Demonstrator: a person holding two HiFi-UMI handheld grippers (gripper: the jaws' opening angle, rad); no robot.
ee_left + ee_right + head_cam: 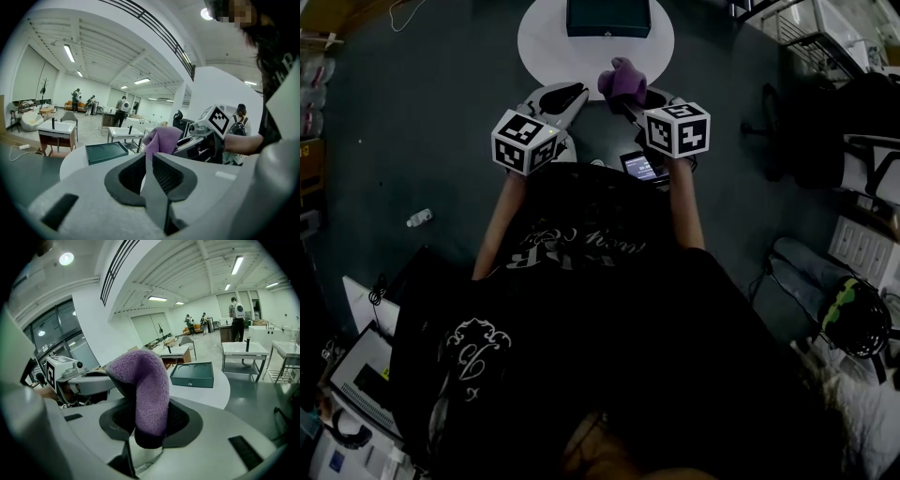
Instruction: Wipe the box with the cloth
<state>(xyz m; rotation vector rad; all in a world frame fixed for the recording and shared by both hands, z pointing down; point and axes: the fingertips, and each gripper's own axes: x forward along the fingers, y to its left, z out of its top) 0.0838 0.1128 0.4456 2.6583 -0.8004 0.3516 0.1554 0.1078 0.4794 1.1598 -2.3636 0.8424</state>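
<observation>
A dark green box (608, 17) rests on the far side of a round white table (546, 45). In the right gripper view the box (192, 375) lies ahead and slightly right, out of reach. My right gripper (625, 96) is shut on a purple cloth (622, 81), which stands up in a fold between the jaws (146, 394). Beside it at the near table edge, my left gripper (577, 92) is shut with nothing in it. The left gripper view shows its jaws (148, 157) pressed together, the cloth (161, 140) just right of them and the box (106, 152) beyond.
A phone-like screen (643, 167) hangs between the person's arms. A dark chair (787, 131) stands right of the table, and a small bottle (419, 217) lies on the grey floor at left. White desks (243, 352) and several distant people fill the room beyond.
</observation>
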